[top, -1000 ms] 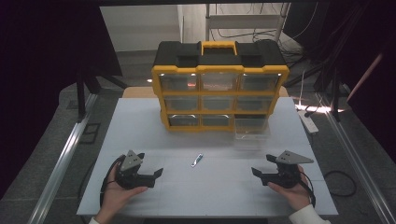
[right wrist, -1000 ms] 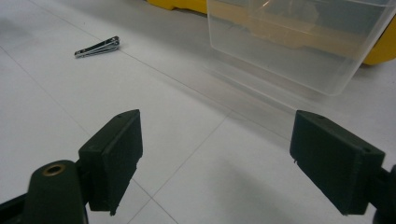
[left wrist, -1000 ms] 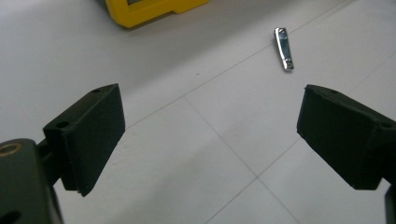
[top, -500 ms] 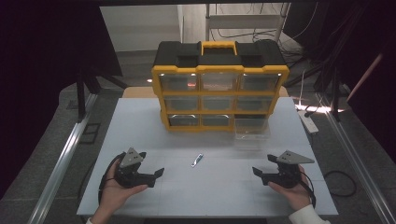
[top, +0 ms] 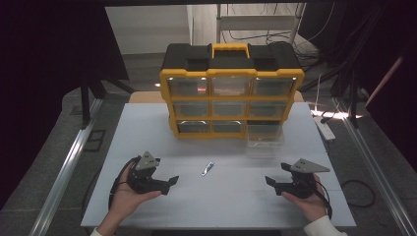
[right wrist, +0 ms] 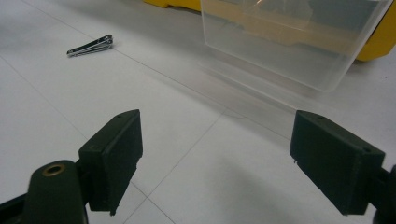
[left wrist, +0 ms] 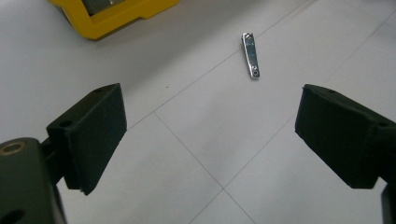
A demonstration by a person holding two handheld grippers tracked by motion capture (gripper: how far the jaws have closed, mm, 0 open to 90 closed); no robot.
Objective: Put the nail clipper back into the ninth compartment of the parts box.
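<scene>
A small silver nail clipper [top: 207, 168] lies flat on the white table [top: 226, 199], between the two grippers. From the left gripper view the nail clipper [left wrist: 251, 61] is ahead, slightly right of centre. My left gripper [top: 169, 183] rests near the front left, held by a hand, open and empty. My right gripper [top: 271, 182] rests near the front right, also open and empty. A clear drawer [top: 265, 134] stands pulled out of the bottom right of the yellow and black organiser [top: 231, 88]. In the right gripper view the clear drawer [right wrist: 289, 42] is ahead and the nail clipper [right wrist: 89, 45] far left.
The organiser stands at the back of the table with several clear drawers and a yellow handle. A white power strip [top: 324, 127] lies off the table's right edge. Metal rails [top: 69, 162] run along both sides on the floor.
Both grippers have stayed almost still; the left one has shifted very slightly. The nail clipper and drawer have not moved.
</scene>
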